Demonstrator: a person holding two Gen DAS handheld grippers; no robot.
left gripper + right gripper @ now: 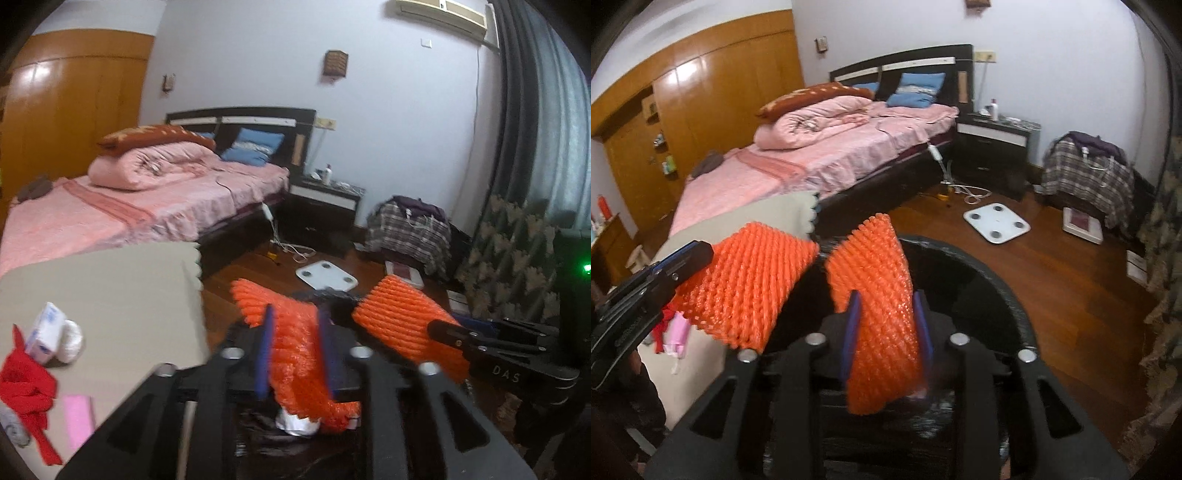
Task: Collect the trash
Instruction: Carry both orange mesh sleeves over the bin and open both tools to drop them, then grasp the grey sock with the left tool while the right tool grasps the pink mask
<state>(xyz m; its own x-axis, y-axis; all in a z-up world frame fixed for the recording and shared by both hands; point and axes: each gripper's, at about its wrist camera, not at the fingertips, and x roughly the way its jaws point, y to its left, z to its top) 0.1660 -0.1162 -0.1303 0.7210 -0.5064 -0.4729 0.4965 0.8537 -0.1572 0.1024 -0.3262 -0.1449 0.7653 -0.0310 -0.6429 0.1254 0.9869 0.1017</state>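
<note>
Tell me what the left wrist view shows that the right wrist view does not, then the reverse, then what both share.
Only the left wrist view shows the air conditioner, the white tissue pack on the beige mat and a green light.

Only the right wrist view shows the black trash bin under the nets and the wardrobe's shelf items.

Both show the left gripper and right gripper, each shut on an orange foam net, plus the pink bed, white scale and red cloth.

Both grippers [295, 354] [886, 332] clamped, side by side
</note>
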